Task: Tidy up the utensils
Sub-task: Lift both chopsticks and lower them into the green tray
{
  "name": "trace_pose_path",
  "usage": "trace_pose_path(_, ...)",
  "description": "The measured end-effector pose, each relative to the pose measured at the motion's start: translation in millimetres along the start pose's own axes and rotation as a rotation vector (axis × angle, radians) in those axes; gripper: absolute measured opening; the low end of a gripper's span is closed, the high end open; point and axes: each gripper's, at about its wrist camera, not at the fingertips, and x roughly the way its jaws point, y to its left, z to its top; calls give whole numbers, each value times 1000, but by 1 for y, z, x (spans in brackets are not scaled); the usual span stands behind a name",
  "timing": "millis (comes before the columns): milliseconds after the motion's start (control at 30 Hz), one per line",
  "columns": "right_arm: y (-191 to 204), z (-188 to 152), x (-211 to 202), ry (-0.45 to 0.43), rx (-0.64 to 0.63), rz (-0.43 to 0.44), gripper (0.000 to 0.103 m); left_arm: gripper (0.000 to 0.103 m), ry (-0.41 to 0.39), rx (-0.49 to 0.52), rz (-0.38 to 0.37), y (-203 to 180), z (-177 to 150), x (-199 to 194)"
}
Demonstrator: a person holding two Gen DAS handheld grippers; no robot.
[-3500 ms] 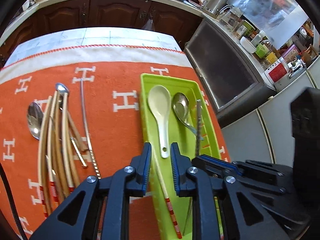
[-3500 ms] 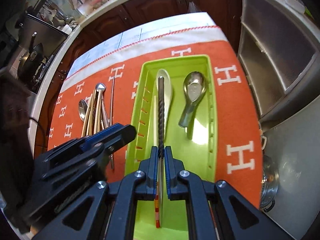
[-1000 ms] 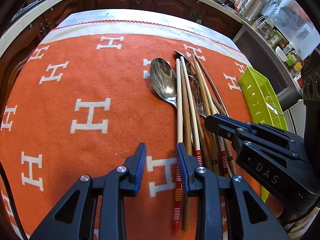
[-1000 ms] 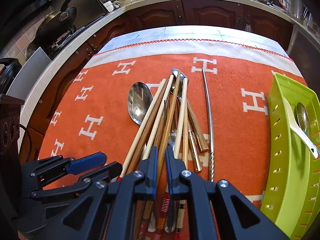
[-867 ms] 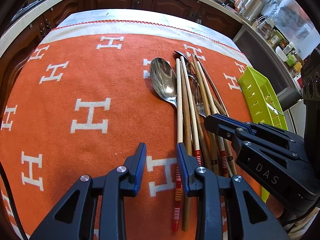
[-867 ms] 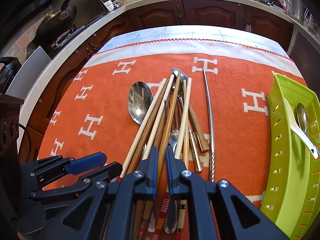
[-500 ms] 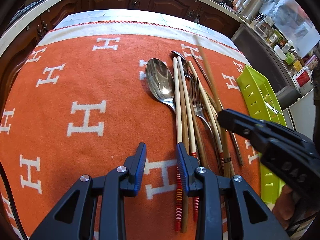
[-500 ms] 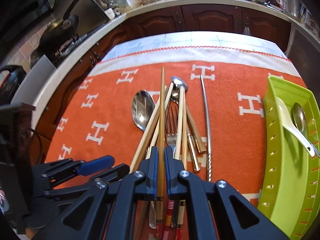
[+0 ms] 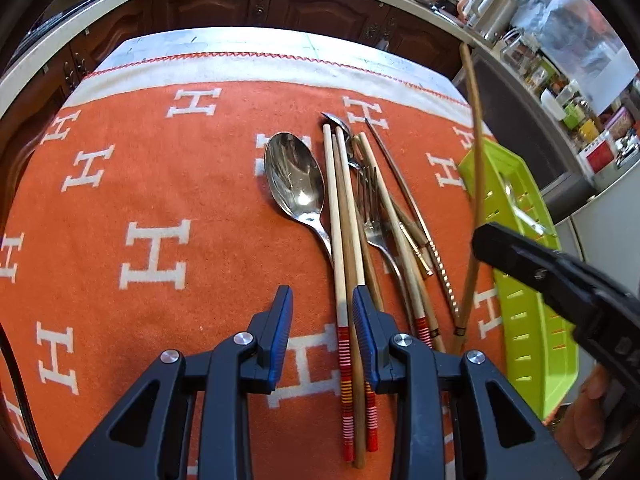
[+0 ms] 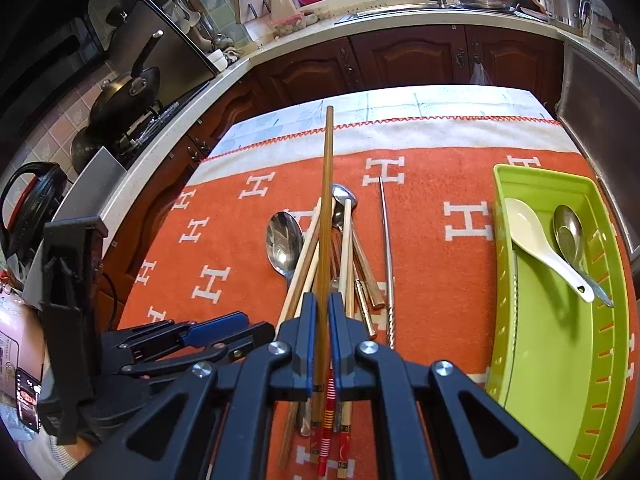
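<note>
On the orange cloth (image 9: 160,200) lies a pile of utensils: a large metal spoon (image 9: 298,184), pale chopsticks with red-striped ends (image 9: 340,240), a fork (image 9: 374,216) and a thin metal rod (image 10: 387,260). My right gripper (image 10: 322,304) is shut on a brown chopstick (image 10: 326,208), held above the pile with its far end tilted up. In the left wrist view that chopstick (image 9: 474,160) slants in front of the green tray (image 9: 532,320). My left gripper (image 9: 320,300) hovers open over the striped ends, nothing between its fingers. The tray (image 10: 560,360) holds a white spoon (image 10: 536,240) and a metal spoon (image 10: 568,236).
A dark wooden cabinet front and counter run behind the table. A wok (image 10: 124,96) sits on the stove at the left, a black kettle (image 10: 32,200) nearer. A steel appliance (image 10: 600,100) stands close to the table's right side. A person's hand (image 9: 592,420) holds the right gripper.
The right gripper has closed on the brown chopstick and risen with it out of the pile, its far end swinging up. The left gripper has stayed where it was.
</note>
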Motion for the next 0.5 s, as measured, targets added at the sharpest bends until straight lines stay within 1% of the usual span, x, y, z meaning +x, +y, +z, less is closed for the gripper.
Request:
trace_pose_path(67,1,0,-2,-4,-4,2,6,26,12,1,7,-1,1,5)
trace_pose_path(167,1,-1,-4,-8,-10,1,6,26,-2,13,28,-3,2,6)
trace_pose_path(200,1,-1,-4,-9,-10,1,6,26,-6,23,50,-6,4,8)
trace_pose_path(267,0,0,-5,-10,-9,1,6,26,10,37,94,-9,6,14)
trace_pose_path(400,-1,-1,-5,-12,-3,2,6,26,-8,92,171,-20,7,20)
trace_pose_path(433,-2,-1,-5,-13,0,3,6,24,-15,101,184,-21,7,21)
trace_pose_path(467,-2,-1,-6,-14,3,4,6,6,-24,110,209,-24,7,22)
trace_pose_path(500,-3,-1,-6,-14,6,6,6,3,-26,113,215,-24,8,22)
